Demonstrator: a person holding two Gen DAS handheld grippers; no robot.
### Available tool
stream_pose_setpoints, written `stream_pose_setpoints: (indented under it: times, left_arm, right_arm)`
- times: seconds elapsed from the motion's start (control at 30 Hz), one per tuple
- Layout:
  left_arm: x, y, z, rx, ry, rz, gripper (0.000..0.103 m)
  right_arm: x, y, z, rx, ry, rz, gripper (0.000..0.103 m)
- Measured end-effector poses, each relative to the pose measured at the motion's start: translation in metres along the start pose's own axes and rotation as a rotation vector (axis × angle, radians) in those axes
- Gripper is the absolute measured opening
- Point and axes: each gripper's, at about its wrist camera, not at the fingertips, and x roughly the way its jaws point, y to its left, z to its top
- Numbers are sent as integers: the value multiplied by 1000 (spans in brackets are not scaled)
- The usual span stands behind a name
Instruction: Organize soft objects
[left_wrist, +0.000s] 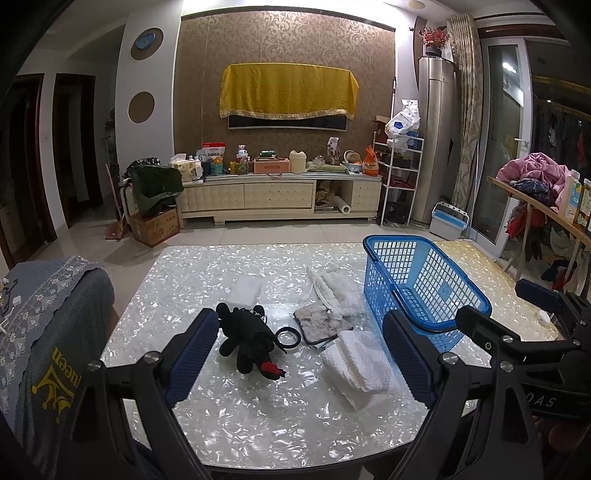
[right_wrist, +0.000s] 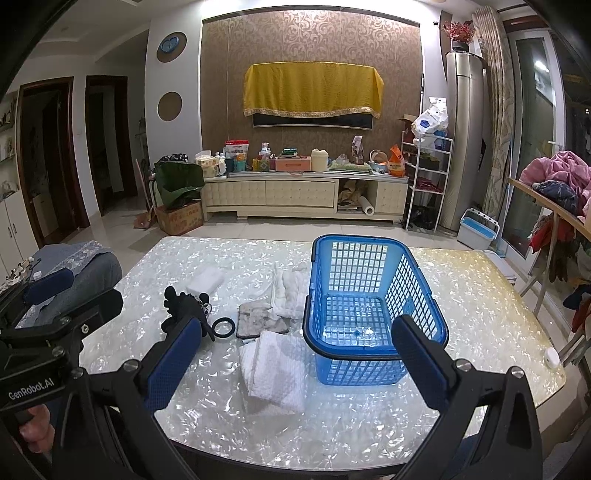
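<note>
Several soft things lie in a loose group on the pearly worktop (left_wrist: 229, 417), left of a blue mesh basket (right_wrist: 373, 295) that stands upright and holds nothing. The black plush toy (left_wrist: 249, 341) lies flat with its long axis running from far-left to near-right in the left wrist view, its red tip pointing toward the camera; a black ring (left_wrist: 287, 338) touches its right side. Just right of the ring sits a grey mottled pouch (left_wrist: 321, 325), lying flat. The folded white towel (right_wrist: 275, 369), waffle-textured, lies nearest, its long axis running away from the viewer, just beside the basket's near-left corner. A quilted white cloth (right_wrist: 286, 295) stretches lengthwise behind it along the basket's left wall. A white block (left_wrist: 245, 290) rests farther back.

The left claw (left_wrist: 299, 363) is spread wide with nothing in it, above the toy and towel. The right claw (right_wrist: 295, 363) likewise gapes wide, gripping nothing, in front of the basket.
</note>
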Motion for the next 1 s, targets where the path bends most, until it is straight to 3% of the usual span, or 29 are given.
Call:
stream_pose_setpoints:
  times: [0.5, 0.7, 0.77, 0.87, 0.93, 1.0]
  left_arm:
    - [11, -3, 17, 34, 10, -51, 89]
    - [19, -2, 36, 33, 27, -75, 89]
    - [22, -1, 42, 42, 28, -81, 89]
    - [28, 4, 45, 36, 62, -81, 89]
    - [36, 15, 47, -4, 95, -124, 89]
    - [44, 27, 47, -23, 123, -121, 89]
  right_arm:
    - [-1, -3, 14, -50, -28, 2, 103]
    - [1, 6, 28, -117, -37, -180, 103]
    - [6, 4, 33, -109, -21, -161, 103]
    - [23, 0, 41, -83, 41, -51, 103]
    - [32, 3, 43, -69, 59, -36, 103]
    - [40, 12, 45, -81, 70, -37, 103]
